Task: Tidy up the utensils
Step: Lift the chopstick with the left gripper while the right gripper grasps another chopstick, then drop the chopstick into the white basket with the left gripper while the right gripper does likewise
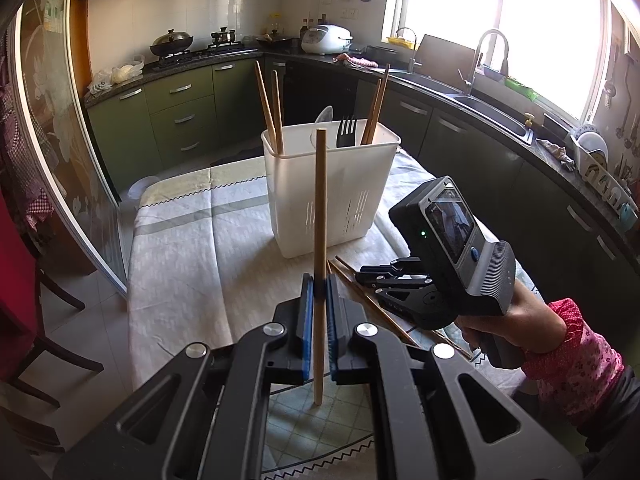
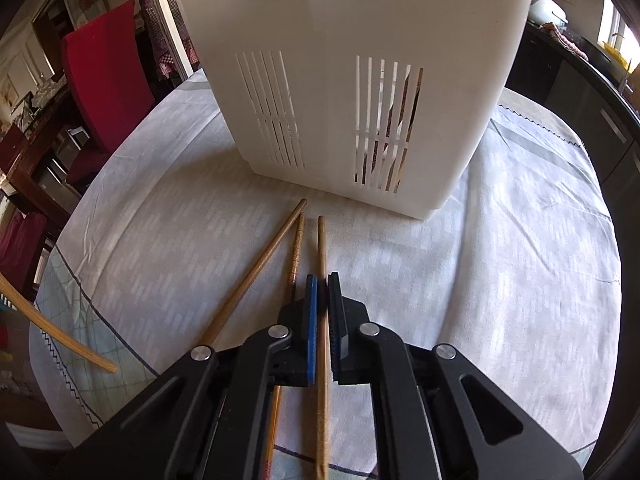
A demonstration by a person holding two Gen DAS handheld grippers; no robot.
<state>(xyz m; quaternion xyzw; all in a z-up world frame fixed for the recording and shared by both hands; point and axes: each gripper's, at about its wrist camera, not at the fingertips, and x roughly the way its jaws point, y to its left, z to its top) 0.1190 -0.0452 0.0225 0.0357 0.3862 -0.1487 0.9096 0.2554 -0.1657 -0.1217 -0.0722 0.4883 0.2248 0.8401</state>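
2 grippers each clamp 1 chopstick. The left gripper (image 1: 319,300) is closed on an upright chopstick (image 1: 320,216), held near its lower half with the holder (image 1: 332,200) beyond it on the table. The right gripper (image 2: 323,300) is closed on a chopstick (image 2: 321,248) that lies on the tablecloth (image 2: 500,260), just in front of the holder's slotted wall. Risk 1: the grip on each stick is narrow and the wood is smooth and round, so a stick is likely to pivot or slide between the pads during lift or tilt. Risk 2: 2 loose chopsticks (image 2: 256,268) lie just beside the right one, nearly touching at the tips; a lift could drag or roll them. Risk 3: the holder is light plastic and tall; a stick striking its rim could tip or shift it on the soft cloth. Risk 4: the holder already contains 4 chopsticks, a fork (image 1: 346,132) and a spoon (image 1: 323,120), which could block entry. Materials: slim tapered wooden sticks, 1 with a ridged tip; white, slotted, rectangular holder; woven, pale, patterned cloth; blue rubber pads (image 2: 311,320).
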